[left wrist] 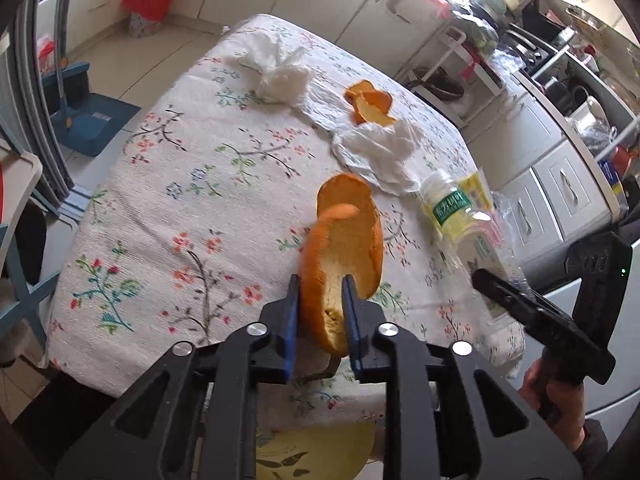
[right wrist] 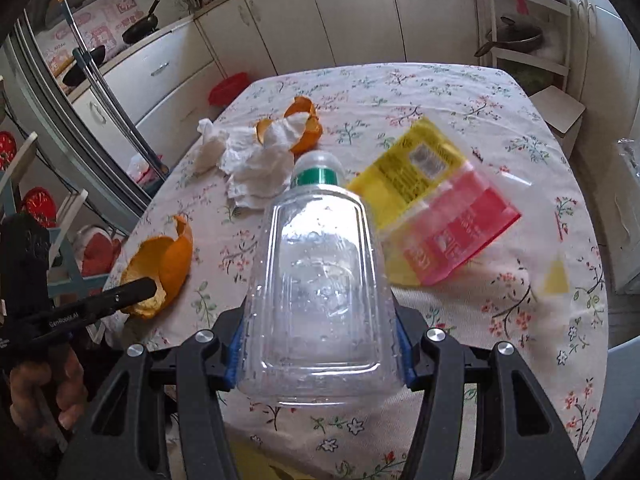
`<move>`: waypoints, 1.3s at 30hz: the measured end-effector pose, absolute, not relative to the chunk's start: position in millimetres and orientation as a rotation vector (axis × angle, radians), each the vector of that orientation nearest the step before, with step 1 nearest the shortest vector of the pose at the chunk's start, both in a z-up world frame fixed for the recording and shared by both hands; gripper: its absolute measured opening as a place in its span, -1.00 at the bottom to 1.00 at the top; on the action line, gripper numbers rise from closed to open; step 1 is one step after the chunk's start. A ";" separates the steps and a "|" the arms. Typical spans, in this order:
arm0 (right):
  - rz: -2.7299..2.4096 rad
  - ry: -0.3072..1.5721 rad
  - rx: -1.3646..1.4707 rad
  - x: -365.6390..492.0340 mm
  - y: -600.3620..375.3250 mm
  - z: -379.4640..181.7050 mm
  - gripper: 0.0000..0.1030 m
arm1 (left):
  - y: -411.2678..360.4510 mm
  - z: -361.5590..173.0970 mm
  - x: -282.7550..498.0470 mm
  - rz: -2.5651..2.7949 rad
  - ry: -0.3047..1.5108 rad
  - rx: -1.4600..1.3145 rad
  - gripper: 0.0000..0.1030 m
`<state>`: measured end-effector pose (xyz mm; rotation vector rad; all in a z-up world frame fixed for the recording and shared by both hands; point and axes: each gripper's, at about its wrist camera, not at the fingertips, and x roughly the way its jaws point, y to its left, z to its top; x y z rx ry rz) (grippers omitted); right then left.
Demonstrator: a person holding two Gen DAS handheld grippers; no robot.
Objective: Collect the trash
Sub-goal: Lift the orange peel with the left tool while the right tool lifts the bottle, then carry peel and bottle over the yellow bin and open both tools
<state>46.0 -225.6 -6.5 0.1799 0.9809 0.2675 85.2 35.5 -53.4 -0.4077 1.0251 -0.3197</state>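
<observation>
My left gripper (left wrist: 320, 280) is shut on a large orange peel (left wrist: 348, 240) and holds it above the floral tablecloth (left wrist: 160, 200). My right gripper (right wrist: 320, 344) is shut on a clear plastic bottle (right wrist: 320, 280) with a green neck band, lifted over the table. The bottle also shows in the left wrist view (left wrist: 460, 212). The held peel shows at the left of the right wrist view (right wrist: 164, 264). Crumpled white tissues (left wrist: 276, 68) (right wrist: 256, 168), another orange peel (left wrist: 370, 104) (right wrist: 304, 128) and a yellow and red wrapper (right wrist: 436, 200) lie on the table.
A red-lined trash bin (left wrist: 146, 8) stands on the floor past the table's far end, also in the right wrist view (right wrist: 228, 88). A blue dustpan (left wrist: 92, 120) lies on the floor at left. White cabinets (right wrist: 320, 20) and a rack with pans surround the table.
</observation>
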 end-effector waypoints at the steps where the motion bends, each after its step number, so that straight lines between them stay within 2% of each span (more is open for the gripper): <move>1: 0.267 0.988 0.166 43.3 -223.0 -9.9 0.09 | 33.7 -51.9 82.2 -0.324 1.019 -0.398 -0.80; 4: 0.287 0.992 0.196 37.7 -224.5 -13.6 0.08 | 36.1 -44.9 74.3 -0.349 1.000 -0.415 -0.83; 10: 0.409 0.976 0.601 34.6 -260.7 -17.6 0.08 | 47.5 -33.7 65.2 -0.365 0.957 -0.476 -0.84; 15: 0.498 0.908 0.771 28.4 -272.3 -13.1 0.08 | 51.1 -29.7 58.0 -0.374 0.939 -0.513 -0.84; 22: 0.576 0.819 0.786 7.2 -265.5 9.7 0.08 | 58.5 -19.3 40.0 -0.388 0.892 -0.539 -0.84; 39: 0.569 0.828 0.775 -66.3 -267.6 4.2 0.07 | 64.5 -21.4 -22.1 -0.412 0.912 -0.508 -0.84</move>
